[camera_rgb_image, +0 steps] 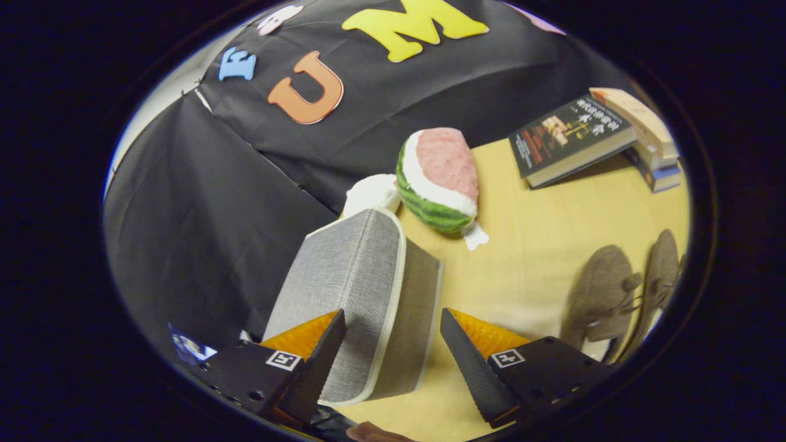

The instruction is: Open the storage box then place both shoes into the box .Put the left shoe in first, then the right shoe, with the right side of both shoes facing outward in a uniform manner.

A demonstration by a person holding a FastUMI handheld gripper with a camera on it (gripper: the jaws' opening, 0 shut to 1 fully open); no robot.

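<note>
A grey fabric storage box with a pale trimmed lid stands on the wooden table, lid closed. My gripper is open, its two fingers spread wide just in front of the box, the box's near corner lying between them without either finger pressing on it. A pair of brown suede shoes with laces lies on the table to the right of the right finger, side by side.
A plush watermelon slice leans against something white behind the box. Several books are stacked at the far right of the table. Black cloth walls close in behind and to the left of the box.
</note>
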